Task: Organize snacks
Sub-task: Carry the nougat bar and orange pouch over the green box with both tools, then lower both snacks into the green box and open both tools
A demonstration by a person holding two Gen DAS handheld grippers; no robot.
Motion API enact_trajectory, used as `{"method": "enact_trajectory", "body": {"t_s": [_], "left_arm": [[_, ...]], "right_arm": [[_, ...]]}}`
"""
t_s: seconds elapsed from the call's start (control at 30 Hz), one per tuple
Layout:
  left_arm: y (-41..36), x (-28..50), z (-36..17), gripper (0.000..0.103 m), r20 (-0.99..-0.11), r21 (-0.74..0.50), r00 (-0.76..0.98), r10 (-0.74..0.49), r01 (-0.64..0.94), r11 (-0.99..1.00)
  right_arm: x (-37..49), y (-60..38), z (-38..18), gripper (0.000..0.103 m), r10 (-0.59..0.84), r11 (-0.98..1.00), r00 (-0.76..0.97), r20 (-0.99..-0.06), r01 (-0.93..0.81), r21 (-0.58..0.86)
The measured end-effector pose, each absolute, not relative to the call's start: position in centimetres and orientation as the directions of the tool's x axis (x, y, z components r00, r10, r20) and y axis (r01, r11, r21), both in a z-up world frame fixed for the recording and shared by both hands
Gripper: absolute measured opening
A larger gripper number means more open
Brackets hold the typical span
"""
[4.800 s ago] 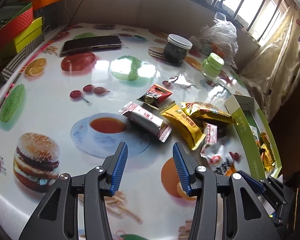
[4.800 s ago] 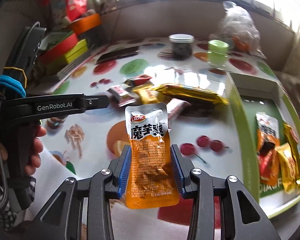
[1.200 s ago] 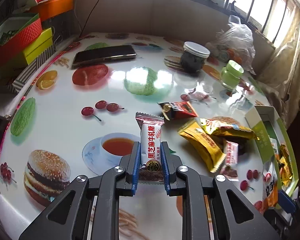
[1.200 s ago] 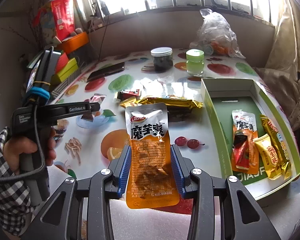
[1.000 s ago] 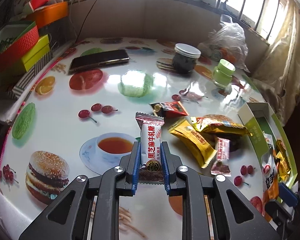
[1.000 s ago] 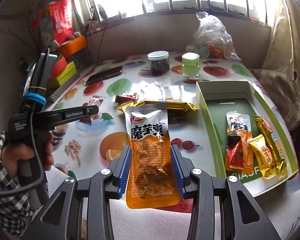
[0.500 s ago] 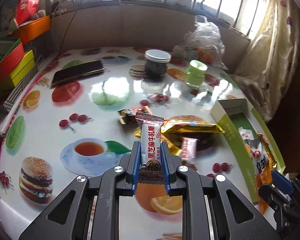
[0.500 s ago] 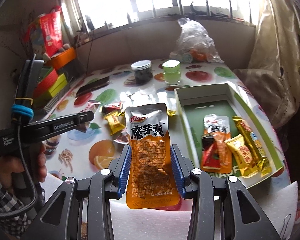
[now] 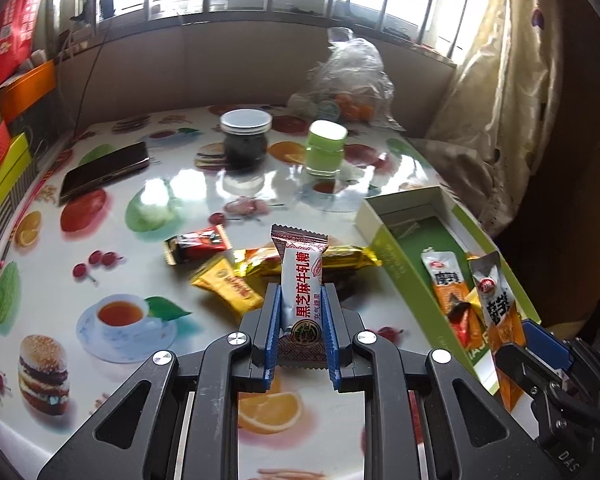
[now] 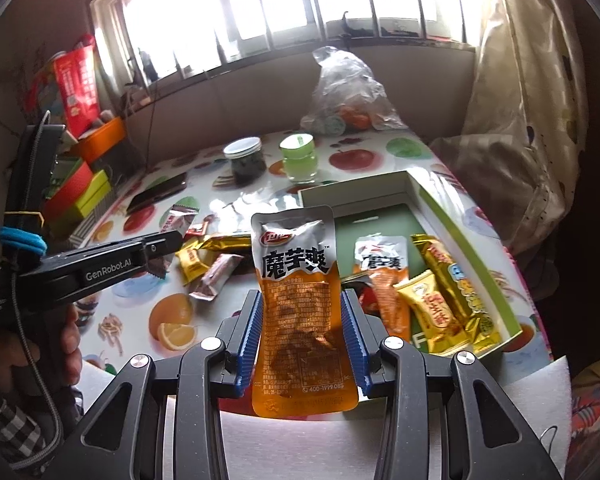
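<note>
My left gripper (image 9: pixel 299 309) is shut on a white and red nougat bar (image 9: pixel 301 288), held upright above the table. My right gripper (image 10: pixel 302 322) is shut on an orange konjac pouch (image 10: pixel 300 312), also upright, near the green box (image 10: pixel 458 236). The same box (image 9: pixel 384 248) lies at the right in the left wrist view, with several packets inside. Loose on the table are a yellow packet (image 9: pixel 228 286), a gold packet (image 9: pixel 342 258), a red and black packet (image 9: pixel 198 242) and a small pink packet (image 10: pixel 216 274).
A dark jar (image 9: pixel 246 140), a green jar (image 9: pixel 326 148), a phone (image 9: pixel 102 170) and a plastic bag (image 9: pixel 350 80) stand at the back of the table. Coloured boxes (image 9: pixel 4 148) line the left edge. A hand (image 10: pixel 66 340) holds the left gripper's handle.
Both grippers have swung to the right with their snacks still held, and risen a little. The green box now sits closer to the middle of both views.
</note>
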State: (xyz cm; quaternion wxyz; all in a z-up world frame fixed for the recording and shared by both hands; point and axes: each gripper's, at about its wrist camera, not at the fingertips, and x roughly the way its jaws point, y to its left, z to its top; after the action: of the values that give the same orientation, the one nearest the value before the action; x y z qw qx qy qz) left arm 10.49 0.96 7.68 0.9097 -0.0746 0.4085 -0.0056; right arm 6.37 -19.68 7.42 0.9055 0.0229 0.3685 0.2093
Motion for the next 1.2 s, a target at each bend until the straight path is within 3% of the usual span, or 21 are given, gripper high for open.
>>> {"method": "enact_trajectory", "body": {"t_s": [0.67, 1.2], "left_arm": [[-4.5, 12.7, 7.7, 0.021, -0.748, -0.153, 0.645, -0.153, 0.056, 0.987], [-8.5, 14.9, 6.9, 0.021, -0.764, -0.204, 0.599, -0.239, 0.127, 0.971]], "right_arm": [[7.5, -23.8, 6.9, 0.038, 0.33, 0.943, 0.667, -0.668, -0.268, 0.198], [9.9, -26.0, 4.4, 0.038, 0.238, 0.971, 0.638, -0.732, -0.181, 0.158]]}}
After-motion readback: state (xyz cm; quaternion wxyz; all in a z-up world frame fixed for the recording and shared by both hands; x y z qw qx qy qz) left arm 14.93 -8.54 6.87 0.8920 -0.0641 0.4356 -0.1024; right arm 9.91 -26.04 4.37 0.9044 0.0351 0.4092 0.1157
